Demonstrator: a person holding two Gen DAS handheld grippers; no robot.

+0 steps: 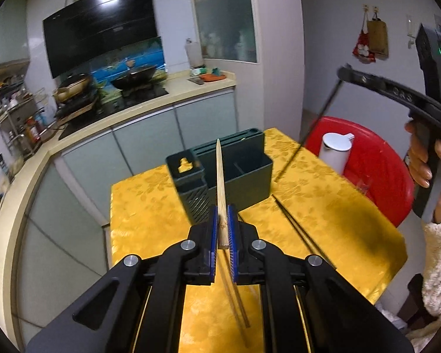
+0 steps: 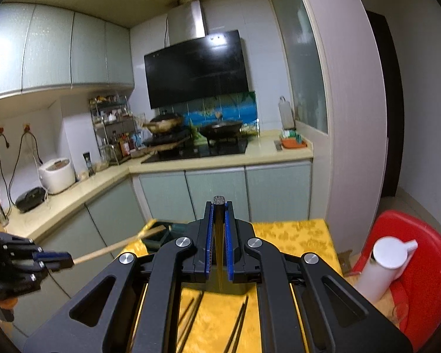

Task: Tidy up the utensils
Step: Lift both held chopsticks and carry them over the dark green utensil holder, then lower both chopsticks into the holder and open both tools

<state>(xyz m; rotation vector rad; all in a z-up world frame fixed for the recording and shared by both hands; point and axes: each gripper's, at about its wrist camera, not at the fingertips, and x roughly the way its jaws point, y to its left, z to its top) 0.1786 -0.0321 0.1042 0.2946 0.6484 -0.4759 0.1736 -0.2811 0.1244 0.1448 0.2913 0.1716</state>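
Left gripper: the left gripper is clamping a pale wooden chopstick between its blue pads, the stick pointing up and forward toward the holder.
Wooden chopstick: its tip is sitting in line with the holder's near wall, above the tabletop; whether it is over an opening I cannot tell.
Holder: the dark green utensil holder is standing on the yellow tabletop, with open compartments on top and a slatted side box to its left.
Loose chopsticks: dark chopsticks are lying flat on the tabletop to the right of the holder, not yet picked up.
Right gripper: the right gripper is squeezing a dark chopstick upright, its round end showing just above the pads; a hand is holding this tool to the right of the holder.
Step in hand: both sticks seem to be travelling toward the holder, above the tabletop.
Next move: each stick probably needs tipping upright over an open compartment of the holder, then lowering before the pads let go.
Risk: a thin stick could pivot in the pads and miss the slot.
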